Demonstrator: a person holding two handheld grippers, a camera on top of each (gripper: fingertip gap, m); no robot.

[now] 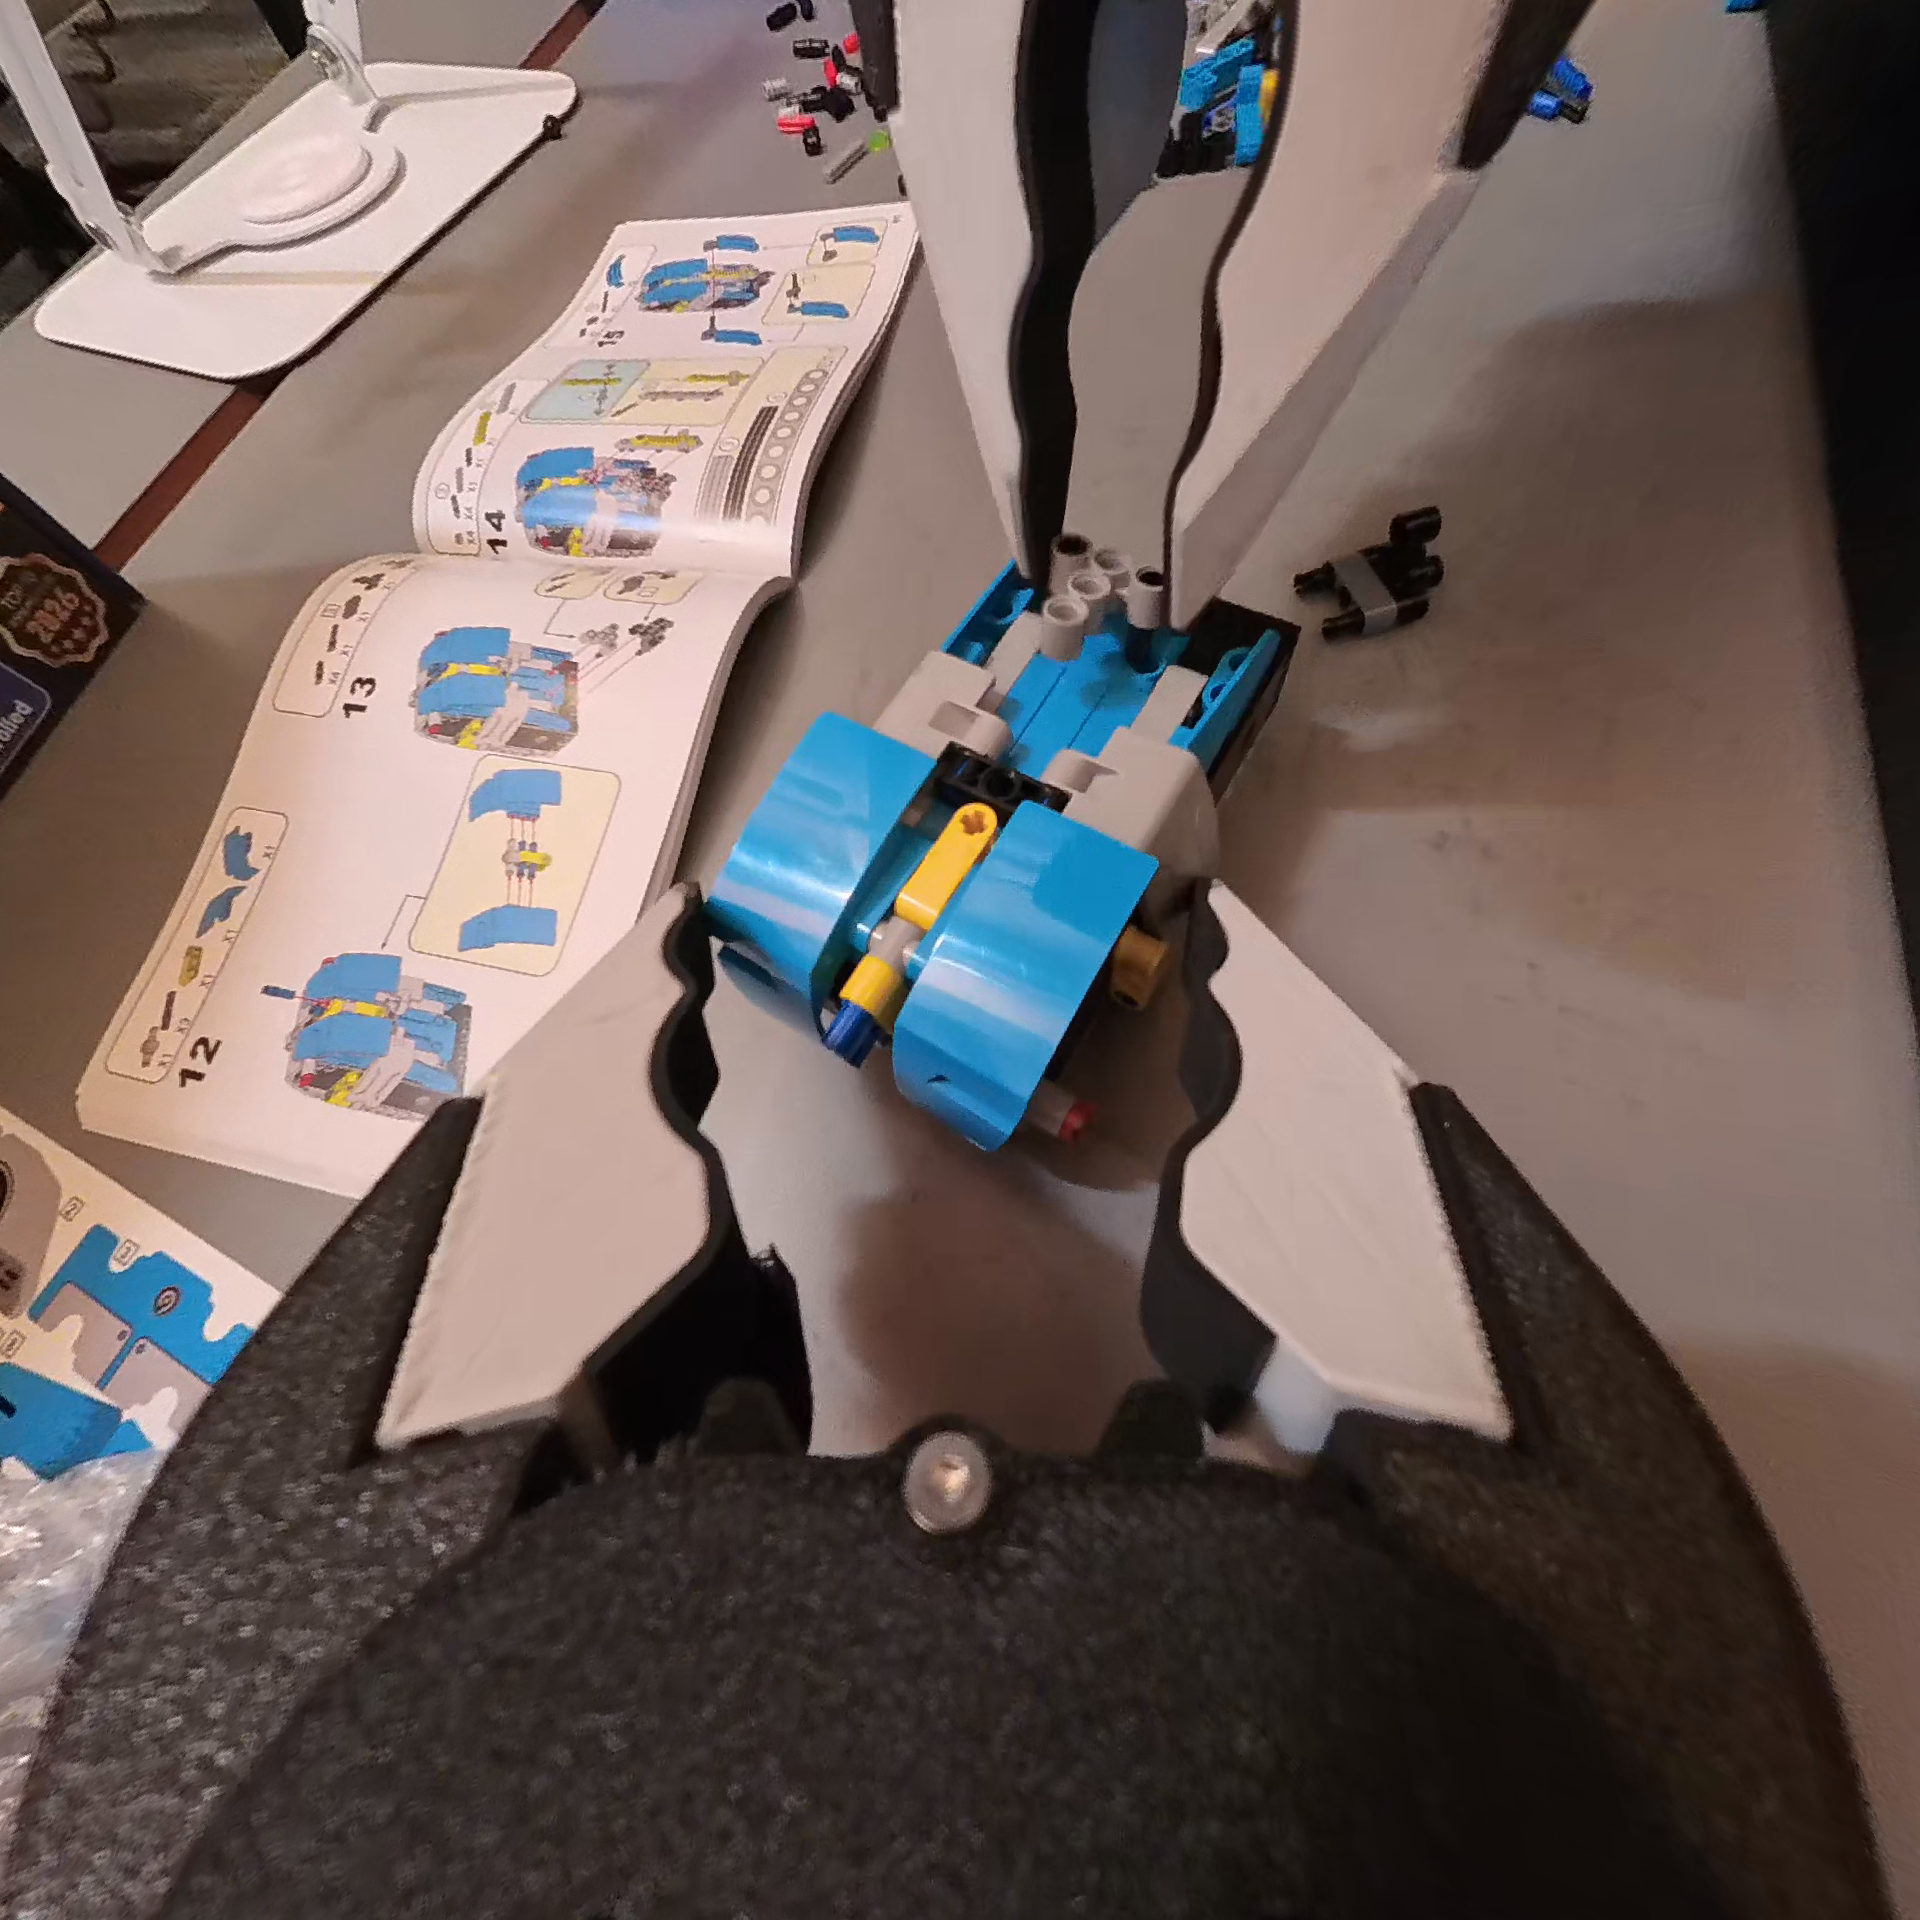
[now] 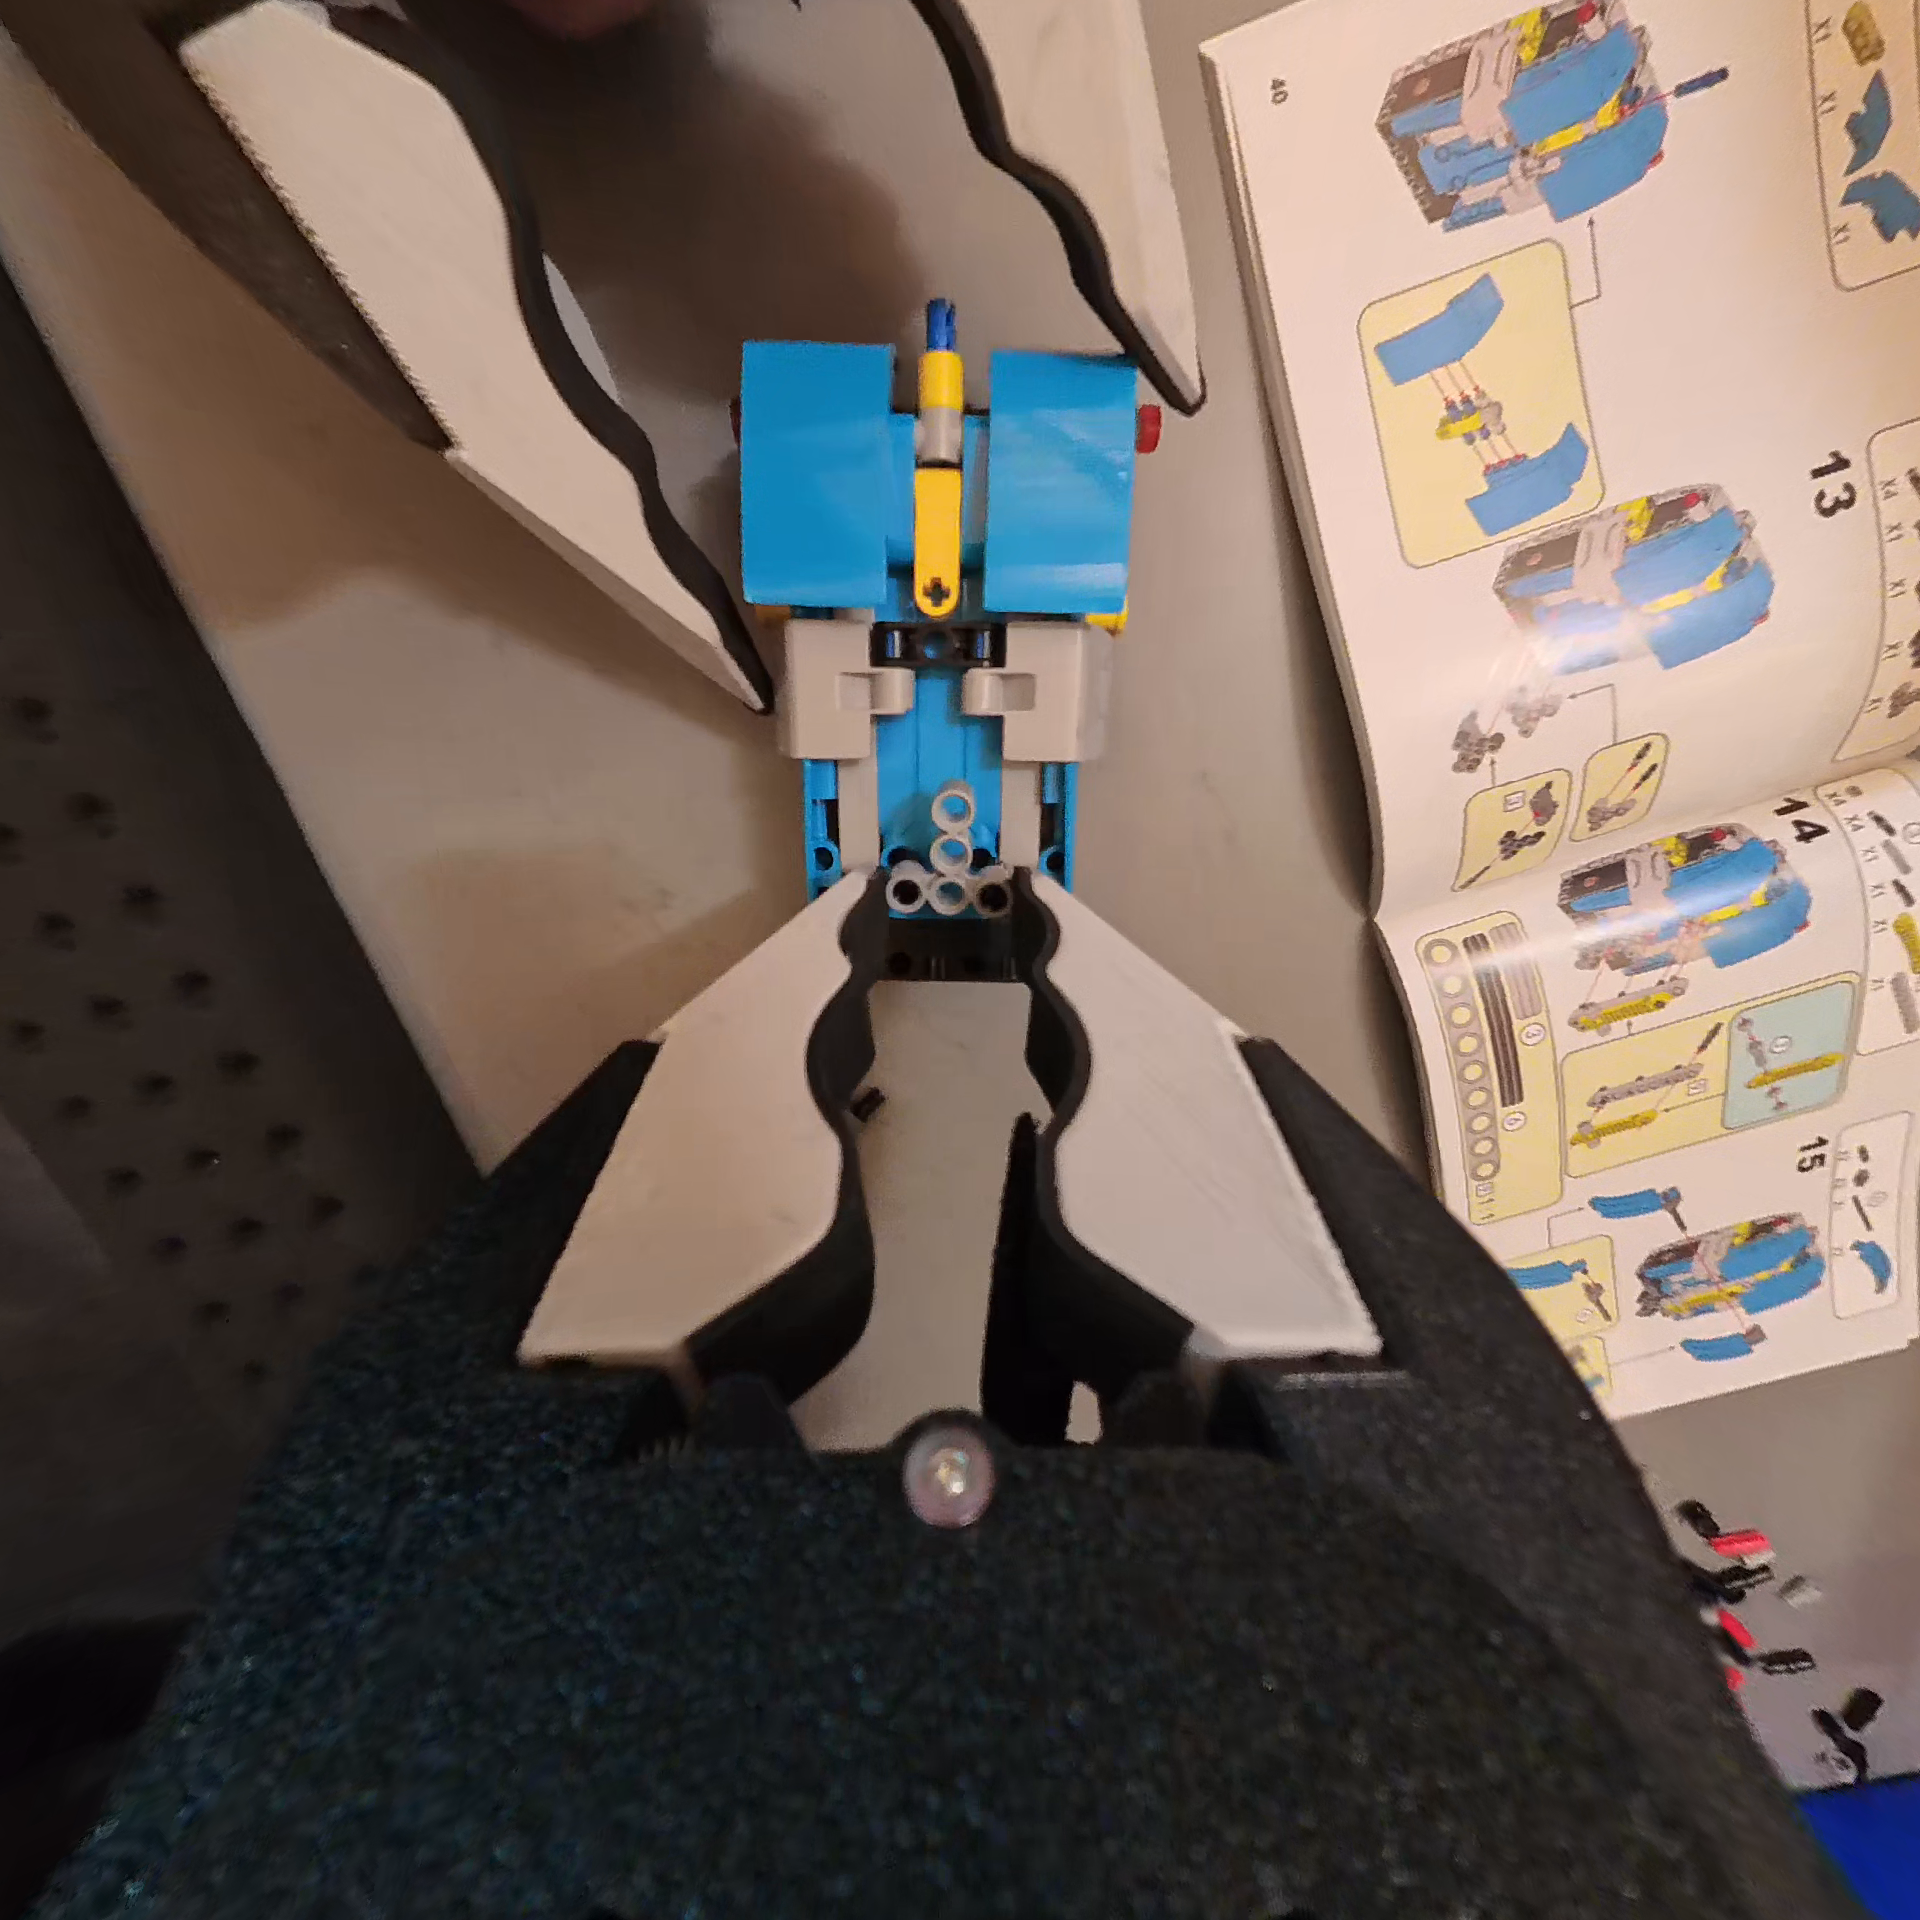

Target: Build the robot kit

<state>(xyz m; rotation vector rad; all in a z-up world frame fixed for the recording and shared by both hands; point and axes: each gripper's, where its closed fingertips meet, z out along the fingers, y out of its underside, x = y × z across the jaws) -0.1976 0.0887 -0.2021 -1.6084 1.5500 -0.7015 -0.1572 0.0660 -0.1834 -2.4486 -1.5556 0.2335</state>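
A blue, grey and yellow brick model [image 1: 831, 831] lies on the grey table, and it also shows in the right wrist view [image 2: 821, 488]. My left gripper [image 1: 948, 899] spans its blue curved end, with one fingertip against each side. In the right wrist view the left gripper [image 2: 966, 545] comes in from the top. My right gripper [image 2: 943, 881] is shut on a light grey connector piece [image 2: 951, 852] at the model's other end. In the left wrist view the right gripper [image 1: 1107, 592] comes down from above onto that piece [image 1: 1086, 587].
An open instruction booklet [image 1: 468, 727] [image 2: 1558, 727] lies beside the model. A small black and grey piece [image 1: 1377, 577] lies by the model's far end. Loose small pieces [image 1: 821, 94] [image 2: 1745, 1610], a white stand base [image 1: 301, 208] and a dark box [image 1: 42, 644] are farther off.
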